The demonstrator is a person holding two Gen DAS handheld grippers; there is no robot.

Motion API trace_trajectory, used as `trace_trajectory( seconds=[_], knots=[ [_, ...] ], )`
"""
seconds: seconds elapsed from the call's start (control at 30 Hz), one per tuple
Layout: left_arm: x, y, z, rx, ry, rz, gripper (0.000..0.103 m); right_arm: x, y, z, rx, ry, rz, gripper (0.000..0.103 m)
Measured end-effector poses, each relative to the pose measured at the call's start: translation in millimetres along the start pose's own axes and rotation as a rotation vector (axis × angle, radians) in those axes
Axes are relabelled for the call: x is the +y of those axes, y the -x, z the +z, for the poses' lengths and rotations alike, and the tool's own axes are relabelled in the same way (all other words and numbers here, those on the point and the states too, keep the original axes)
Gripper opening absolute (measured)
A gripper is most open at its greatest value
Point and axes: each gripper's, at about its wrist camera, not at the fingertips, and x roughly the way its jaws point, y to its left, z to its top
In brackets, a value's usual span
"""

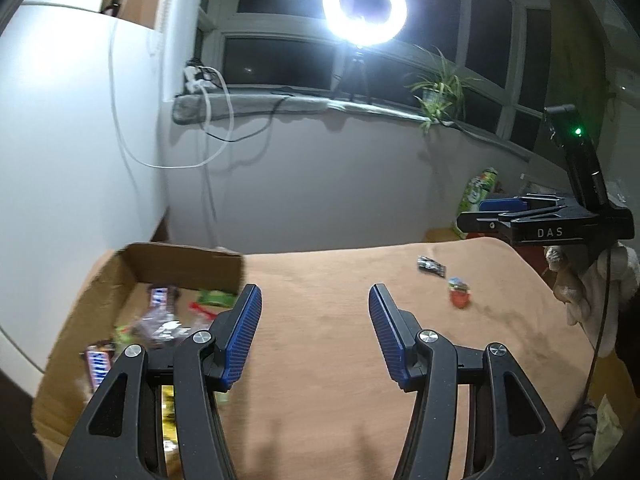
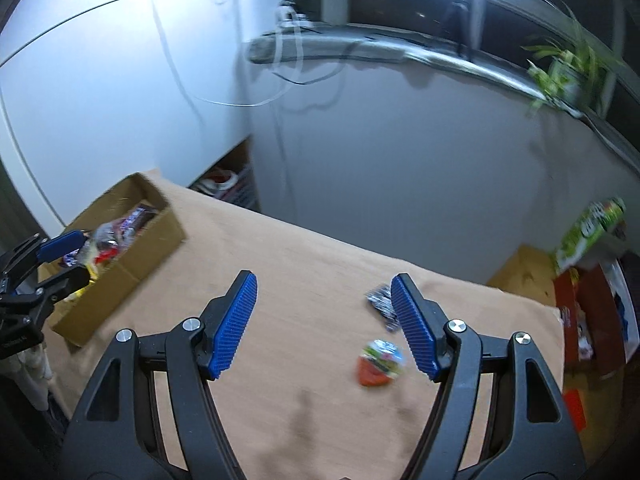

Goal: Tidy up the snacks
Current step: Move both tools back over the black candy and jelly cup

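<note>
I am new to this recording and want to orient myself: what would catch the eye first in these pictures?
The glaring ring light on its tripod at the dark window dominates the top. Below it, the tan tabletop carries a cardboard box full of wrapped snacks at the left, and two loose snacks at the right: a dark packet and a red cup. Both grippers show open jaws with nothing between them.

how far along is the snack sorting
Done: several wrapped snacks already lie in the cardboard box. In hand: nothing; the left gripper and right gripper are open and empty. Left: the red-bottomed snack and dark packet on the table.
</note>
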Motion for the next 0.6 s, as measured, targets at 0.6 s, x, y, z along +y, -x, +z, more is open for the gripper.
trace_trajectory(
  seconds=[0.6],
  knots=[
    [-67.0, -97.8, 17.8, 0.127, -0.037, -0.133, 0.055, -53.8, -42.9, -69.2, 0.079, -0.042, 0.009, 0.072]
  ],
)
